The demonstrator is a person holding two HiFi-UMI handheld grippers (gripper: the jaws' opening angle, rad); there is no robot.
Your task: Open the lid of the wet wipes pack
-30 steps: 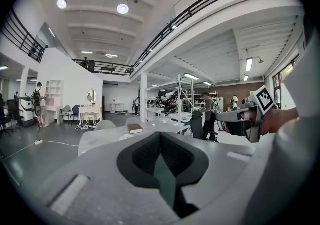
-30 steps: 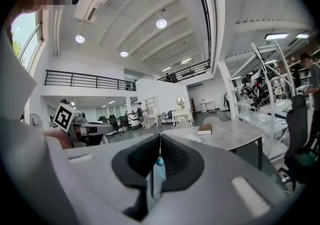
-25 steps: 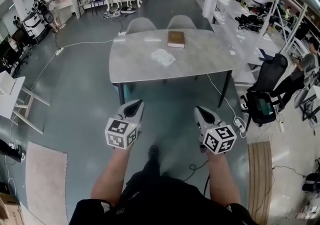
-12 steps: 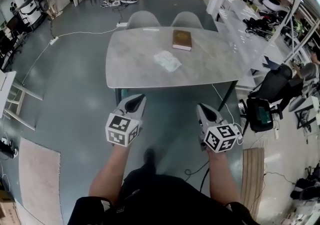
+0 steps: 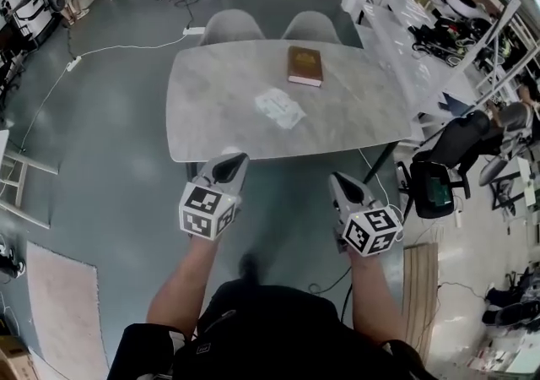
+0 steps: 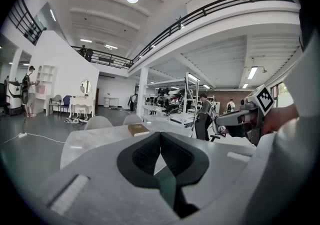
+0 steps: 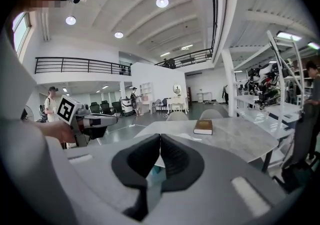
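A white wet wipes pack (image 5: pixel 279 107) lies flat near the middle of the grey marble table (image 5: pixel 211 108); its lid looks closed. My left gripper (image 5: pixel 230 165) hovers just short of the table's near edge, jaws shut and empty. My right gripper (image 5: pixel 341 185) is held level with it further right, also shut with nothing between its fingers. Both are well short of the pack. In the left gripper view the shut left gripper (image 6: pixel 160 141) points at the table, and in the right gripper view the shut right gripper (image 7: pixel 160 141) does the same.
A brown book (image 5: pixel 305 65) lies on the table behind the pack. Two grey chairs (image 5: pixel 230 27) stand at the far side. A black office chair (image 5: pixel 437 176) and cables are on the floor at the right. Shelving runs along the right wall.
The person has walked towards the table: it now appears larger and closer, and both grippers have come up to its near edge. Both stayed shut.
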